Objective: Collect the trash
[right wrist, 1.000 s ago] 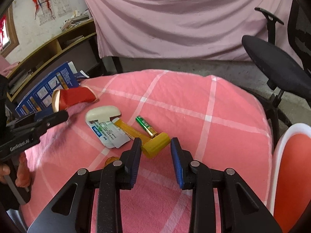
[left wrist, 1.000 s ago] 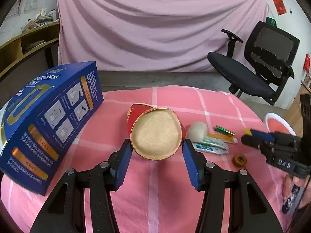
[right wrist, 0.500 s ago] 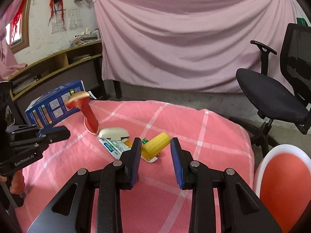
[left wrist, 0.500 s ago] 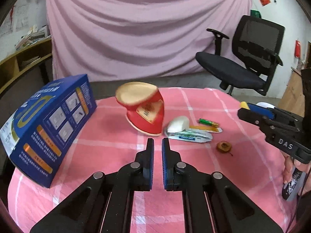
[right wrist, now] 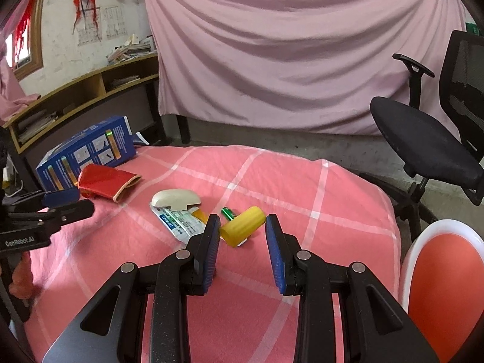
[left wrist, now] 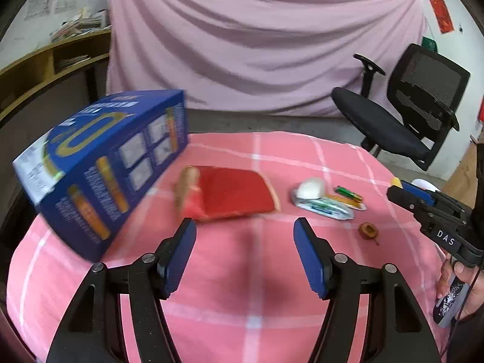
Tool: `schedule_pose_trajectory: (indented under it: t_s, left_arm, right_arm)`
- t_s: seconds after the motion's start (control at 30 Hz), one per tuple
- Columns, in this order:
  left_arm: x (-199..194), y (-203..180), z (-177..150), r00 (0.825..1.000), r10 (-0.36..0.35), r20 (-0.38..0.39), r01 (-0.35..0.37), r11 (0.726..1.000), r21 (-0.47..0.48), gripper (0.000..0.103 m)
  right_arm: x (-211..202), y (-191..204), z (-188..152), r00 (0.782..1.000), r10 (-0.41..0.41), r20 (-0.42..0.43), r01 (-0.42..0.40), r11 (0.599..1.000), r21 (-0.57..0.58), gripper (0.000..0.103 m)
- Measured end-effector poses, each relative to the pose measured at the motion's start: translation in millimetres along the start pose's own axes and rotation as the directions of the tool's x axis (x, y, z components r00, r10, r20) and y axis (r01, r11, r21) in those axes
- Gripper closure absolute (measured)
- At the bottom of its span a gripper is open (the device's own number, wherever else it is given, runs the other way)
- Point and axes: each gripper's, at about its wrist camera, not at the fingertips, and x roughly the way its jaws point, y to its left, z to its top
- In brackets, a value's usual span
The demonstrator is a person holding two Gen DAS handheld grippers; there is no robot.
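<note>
Left gripper (left wrist: pixel 245 227) opening, nothing between jaws; red cup (left wrist: pixel 230 195) lies on side just beyond.

We see from both wrists, low and near, facing the pink curtain (left wrist: pixel 266 45). Both views share the table (right wrist: pixel 302 181).

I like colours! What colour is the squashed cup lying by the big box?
The cup is red with a tan rim, clearest in the right wrist view.
</note>
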Motion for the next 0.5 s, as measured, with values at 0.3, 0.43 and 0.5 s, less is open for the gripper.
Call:
schedule_pose_trajectory:
  t_s: [0.3,0.43,0.5]
  left_arm:
    - [7.0,19.3,10.4,0.999,0.044,-0.008,-0.044,0.999,-0.032,0.042]
    - [11.8,28.6,19.2,1.000,0.028,0.008,-0.028,0.998,-0.064,0.043]
    - [11.3,31.5,19.7,0.999,0.033,0.009,-0.032,0.997,-0.067,0.046]
  right_arm:
    - [1.6,0.8,-0.5,1.000,0.001,-0.013,-0.001,1.000,-0.010,0.074]
    - [3.2,1.0,-0.4,1.000,0.006,-0.023,-0.006,1.000,-0.009,0.074]
    - [3.7,1.3,-0.2,1.000,0.008,-0.027,-0.008,1.000,-0.013,0.074]
